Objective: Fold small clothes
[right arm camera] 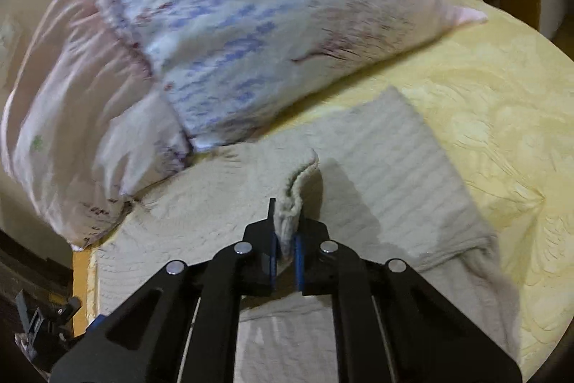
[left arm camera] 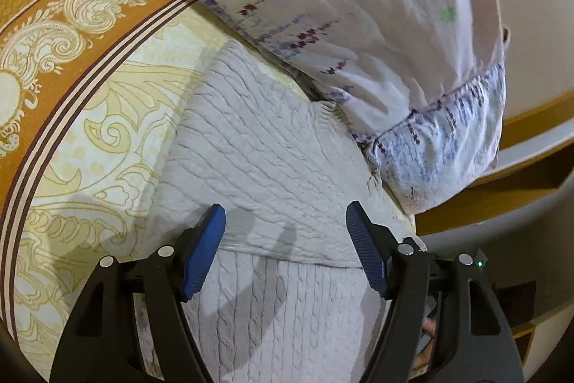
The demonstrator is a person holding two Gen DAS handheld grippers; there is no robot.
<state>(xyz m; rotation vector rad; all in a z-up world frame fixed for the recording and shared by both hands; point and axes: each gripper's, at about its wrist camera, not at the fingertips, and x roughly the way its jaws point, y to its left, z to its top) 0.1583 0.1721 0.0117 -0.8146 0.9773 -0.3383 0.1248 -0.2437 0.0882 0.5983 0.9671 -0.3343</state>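
A pale grey cable-knit sweater (left arm camera: 258,139) lies flat on the bed, one part folded over another. My left gripper (left arm camera: 285,207) hovers just above it, blue pads wide apart and nothing between them, its shadow falling on the knit. In the right wrist view the same sweater (right arm camera: 394,160) spreads across the yellow cover. My right gripper (right arm camera: 287,225) is shut on a ribbed edge of the sweater (right arm camera: 299,174), which stands up in a pinched ridge between the pads. The sweater's far end tucks under the pillow.
A large white pillow (left arm camera: 358,6) with blue and maroon print lies against the sweater's far side, seen too as the pillow (right arm camera: 233,24). The yellow patterned bedspread (left arm camera: 107,131) has an orange ornamented border (left arm camera: 53,24). The bed edge (right arm camera: 84,275) drops off at lower left.
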